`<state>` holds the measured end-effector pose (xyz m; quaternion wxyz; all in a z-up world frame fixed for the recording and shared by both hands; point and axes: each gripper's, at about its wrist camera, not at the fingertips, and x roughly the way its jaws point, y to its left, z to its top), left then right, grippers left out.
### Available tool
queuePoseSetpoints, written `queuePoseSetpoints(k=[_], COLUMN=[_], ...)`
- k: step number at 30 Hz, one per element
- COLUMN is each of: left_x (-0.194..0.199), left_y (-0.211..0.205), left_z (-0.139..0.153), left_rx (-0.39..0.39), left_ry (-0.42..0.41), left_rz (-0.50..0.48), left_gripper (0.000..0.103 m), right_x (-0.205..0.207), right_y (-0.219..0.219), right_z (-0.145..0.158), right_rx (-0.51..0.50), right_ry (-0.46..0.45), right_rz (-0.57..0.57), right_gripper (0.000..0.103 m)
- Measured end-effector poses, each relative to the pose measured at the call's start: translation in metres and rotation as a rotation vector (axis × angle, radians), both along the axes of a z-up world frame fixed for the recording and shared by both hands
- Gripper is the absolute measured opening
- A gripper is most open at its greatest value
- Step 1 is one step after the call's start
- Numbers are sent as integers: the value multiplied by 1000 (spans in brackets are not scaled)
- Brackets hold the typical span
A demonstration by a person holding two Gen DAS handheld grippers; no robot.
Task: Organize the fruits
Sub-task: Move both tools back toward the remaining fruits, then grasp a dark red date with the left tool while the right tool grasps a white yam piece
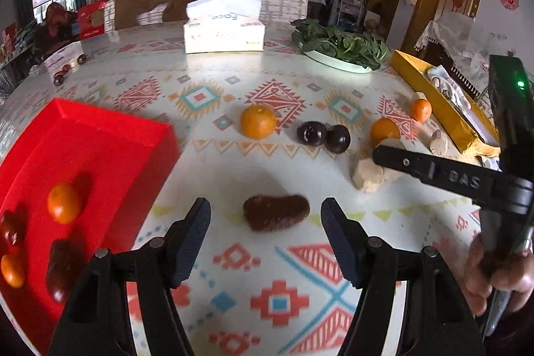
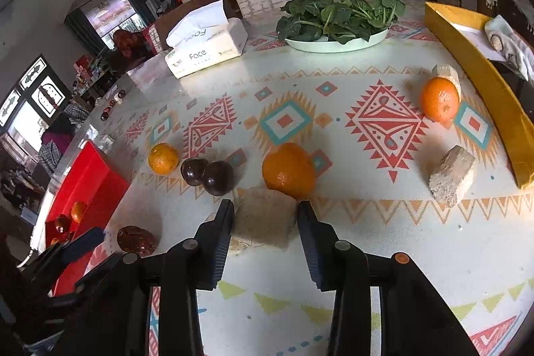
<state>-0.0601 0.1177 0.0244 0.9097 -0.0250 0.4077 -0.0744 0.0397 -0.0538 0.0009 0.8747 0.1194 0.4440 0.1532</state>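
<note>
A red tray (image 1: 100,135) at the left holds small oranges and dark fruits. On the patterned table lie three oranges (image 1: 258,121), two dark plums (image 1: 311,132) and a brown wrinkled fruit (image 1: 276,212). My left gripper (image 1: 266,206) is open, and the brown fruit lies just ahead between its fingertips, untouched. My right gripper (image 2: 265,211) is shut on a beige crumbly block (image 2: 265,221) that rests on the table, right in front of a large orange (image 2: 289,170). One of its fingers (image 1: 417,167) shows in the left wrist view.
A tissue box (image 2: 203,50) and a plate of green leaves (image 2: 337,44) stand at the back. A long yellow box (image 2: 484,89) lines the right side. Two more beige blocks (image 2: 451,175) lie near it. A hand (image 1: 500,276) grips the right tool.
</note>
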Motion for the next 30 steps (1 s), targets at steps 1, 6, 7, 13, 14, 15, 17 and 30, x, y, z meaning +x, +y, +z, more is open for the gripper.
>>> queuePoseSetpoints(k=[1, 6, 7, 13, 14, 15, 17, 30], left_x=[4, 14, 14, 10, 9, 7, 5, -6], left_y=[-2, -4, -3, 6, 8, 11, 14, 28], left_z=[-2, -13, -13, -9, -7, -5, -3, 8], left_rx=[10, -21, -30, -107, -130, -154, -170, -208], left_ry=[6, 46, 46, 15, 4, -11, -27, -102], left_rz=[-5, -41, -45, -47, -50, -50, -48, 7], left_gripper=[68, 46, 45, 45, 45, 45, 45, 45], right_x=[1, 0, 0, -3, -3, -4, -6, -14], right_y=[-2, -11, -13, -16, -16, -16, -16, -19], right_z=[-1, -1, -2, -2, -1, 0, 1, -1], right_rx=[12, 61, 73, 105, 108, 112, 118, 106], right_ry=[5, 23, 27, 30, 26, 20, 12, -10], right_rz=[2, -19, -23, -28, -26, -23, -20, -51], right_gripper=[41, 41, 41, 41, 41, 41, 41, 41])
